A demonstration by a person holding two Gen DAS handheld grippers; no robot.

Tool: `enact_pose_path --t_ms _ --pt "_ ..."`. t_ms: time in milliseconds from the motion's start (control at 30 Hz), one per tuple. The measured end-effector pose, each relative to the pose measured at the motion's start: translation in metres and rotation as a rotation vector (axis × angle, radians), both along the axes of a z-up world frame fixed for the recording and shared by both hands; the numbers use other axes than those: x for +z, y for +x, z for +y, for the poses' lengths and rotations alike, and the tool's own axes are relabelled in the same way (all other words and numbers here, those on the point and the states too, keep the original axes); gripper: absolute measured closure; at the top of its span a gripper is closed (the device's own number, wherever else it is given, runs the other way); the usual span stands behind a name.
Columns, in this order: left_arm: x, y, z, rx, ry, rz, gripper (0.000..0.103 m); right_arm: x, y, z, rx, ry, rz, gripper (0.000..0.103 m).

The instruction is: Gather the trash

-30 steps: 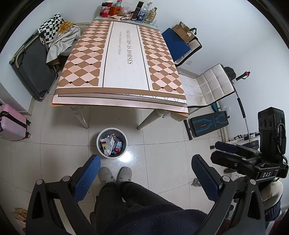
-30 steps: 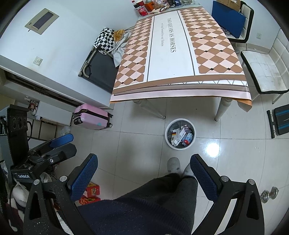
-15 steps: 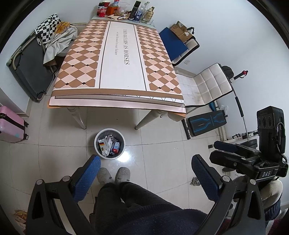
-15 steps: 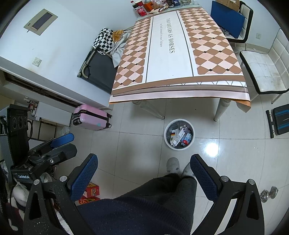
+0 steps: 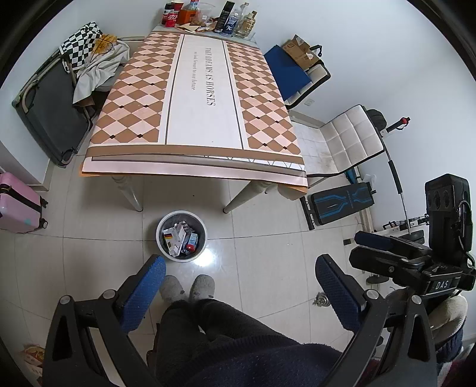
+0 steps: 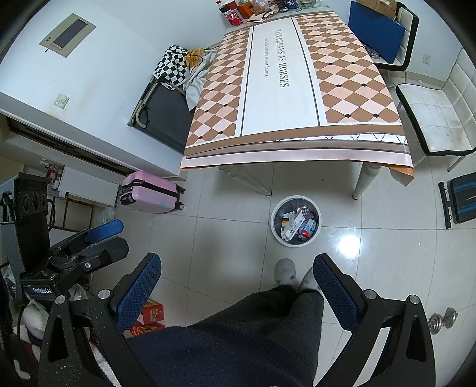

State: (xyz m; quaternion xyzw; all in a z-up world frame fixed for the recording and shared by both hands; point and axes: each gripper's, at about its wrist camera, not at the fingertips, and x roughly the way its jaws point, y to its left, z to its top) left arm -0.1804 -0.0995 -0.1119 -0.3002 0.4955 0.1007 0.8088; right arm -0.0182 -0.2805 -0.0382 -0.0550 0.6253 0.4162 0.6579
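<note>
A round grey trash bin stands on the tiled floor in front of the table; it holds several boxes and packets. It also shows in the right wrist view. My left gripper is open and empty, high above the floor over the person's legs. My right gripper is open and empty too, at a like height. The right gripper shows from the side in the left wrist view, and the left gripper in the right wrist view.
A table with a checkered cloth has bottles and cans at its far end. A pink suitcase, a black folded bed, white chairs, a bench and a dumbbell stand around.
Both views drift slightly: the table and bin shift a little in the frame. Both grippers stay open and empty.
</note>
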Motion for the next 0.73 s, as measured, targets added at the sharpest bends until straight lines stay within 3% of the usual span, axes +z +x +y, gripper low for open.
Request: enact_pose_path --t_ms 733 --pt "-0.002 -0.0056 0.0023 0.003 0.003 0.007 0.0 -0.0042 0.003 -0.0012 0.022 -0.004 0.02 0.0"
